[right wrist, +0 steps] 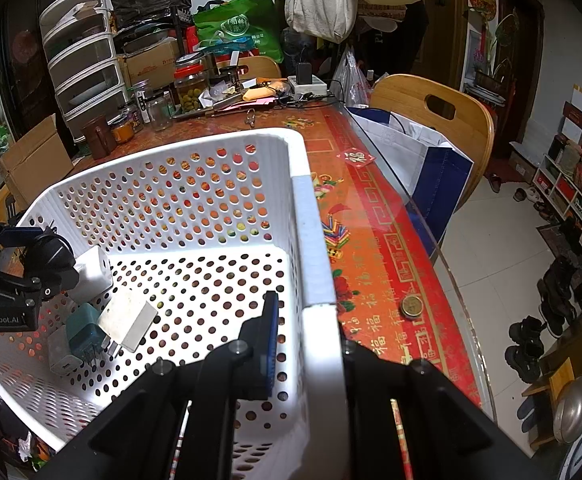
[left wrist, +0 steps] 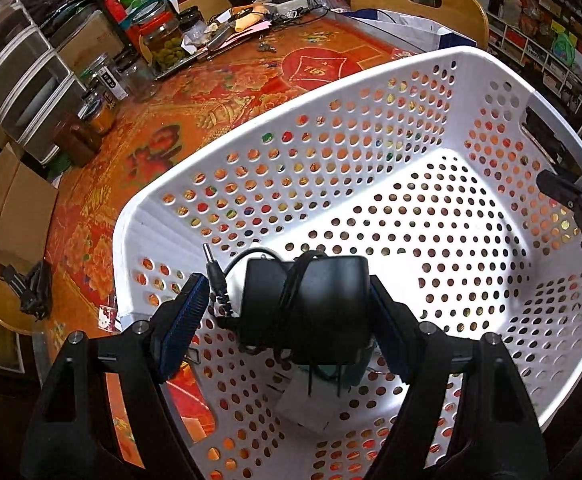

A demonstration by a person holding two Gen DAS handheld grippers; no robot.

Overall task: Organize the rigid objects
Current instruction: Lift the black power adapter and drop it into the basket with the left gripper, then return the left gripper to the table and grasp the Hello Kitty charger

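Observation:
A white perforated basket (left wrist: 371, 92) stands on the red patterned table; it also shows in the right wrist view (right wrist: 211, 140). My left gripper (left wrist: 287, 312) is inside the basket, over its near corner, with a black power adapter (left wrist: 311, 304) between its jaws, cord wound around it. The left finger pad stands a little apart from the adapter. The left gripper also shows in the right wrist view (right wrist: 31, 264). Below it lie a white charger (right wrist: 93, 272), a teal charger (right wrist: 85, 336) and a flat white adapter (right wrist: 127, 316). My right gripper (right wrist: 311, 344) is shut on the basket's right rim.
Jars (left wrist: 167, 40), stacked drawers (left wrist: 23, 76), a power strip (right wrist: 307, 84) and clutter fill the table's far side. A cardboard box (left wrist: 7, 216) sits at the left. A coin (right wrist: 411, 306) lies right of the basket. Wooden chairs (right wrist: 443, 120) and a bag (right wrist: 423, 160) stand past the table edge.

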